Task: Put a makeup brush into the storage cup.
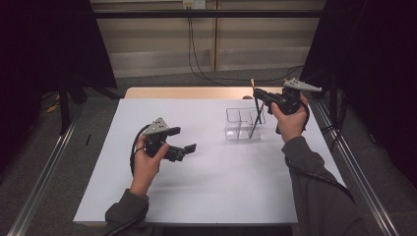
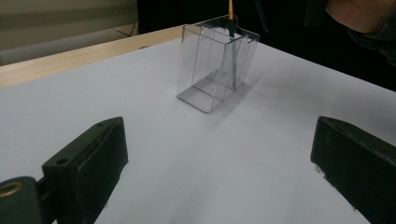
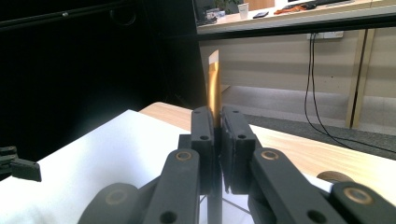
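Observation:
A paintbrush (image 1: 254,115) with a dark handle, gold ferrule (image 3: 214,88) and pale tip stands nearly upright, its lower end inside a clear plastic divided container (image 1: 243,123) on the white table top. My right gripper (image 1: 260,95) is shut on the brush just below the ferrule, above the container's far right corner. In the right gripper view its jaws (image 3: 217,128) press together on the handle. My left gripper (image 1: 186,138) hovers open over the table, left of the container, with nothing between its fingers (image 2: 88,163). It faces the container (image 2: 215,65) and the brush (image 2: 230,18).
The white sheet (image 1: 206,182) covers most of a wooden table (image 1: 192,92), whose bare strip shows at the far edge. Dark curtains flank both sides. Cables (image 1: 196,59) hang down the back wall. A small dark disc (image 3: 334,176) lies on the wood near the right gripper.

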Tool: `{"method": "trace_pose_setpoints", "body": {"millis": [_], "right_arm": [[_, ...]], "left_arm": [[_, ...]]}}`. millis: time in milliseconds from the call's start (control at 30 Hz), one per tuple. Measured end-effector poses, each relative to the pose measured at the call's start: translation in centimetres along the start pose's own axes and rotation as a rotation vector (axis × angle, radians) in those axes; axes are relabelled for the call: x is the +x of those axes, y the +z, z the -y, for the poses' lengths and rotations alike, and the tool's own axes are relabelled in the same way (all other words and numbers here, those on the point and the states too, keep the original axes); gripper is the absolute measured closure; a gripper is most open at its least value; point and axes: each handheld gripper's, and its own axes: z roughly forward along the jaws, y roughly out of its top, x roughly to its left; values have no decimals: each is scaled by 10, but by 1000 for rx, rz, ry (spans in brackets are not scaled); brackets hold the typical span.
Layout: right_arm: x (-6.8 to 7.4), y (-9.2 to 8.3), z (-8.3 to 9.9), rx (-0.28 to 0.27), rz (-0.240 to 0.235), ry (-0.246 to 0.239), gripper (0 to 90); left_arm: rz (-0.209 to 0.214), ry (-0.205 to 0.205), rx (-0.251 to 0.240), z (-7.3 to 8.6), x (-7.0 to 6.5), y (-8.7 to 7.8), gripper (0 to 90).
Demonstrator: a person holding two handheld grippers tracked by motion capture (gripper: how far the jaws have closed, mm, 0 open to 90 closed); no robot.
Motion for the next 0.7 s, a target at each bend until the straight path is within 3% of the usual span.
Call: {"method": "trace_pose_setpoints", "body": {"millis": [700], "right_arm": [[-11, 10, -3, -4, 9, -6, 847]], "left_arm": [[-7, -7, 9, 2, 1, 0, 37]]}}
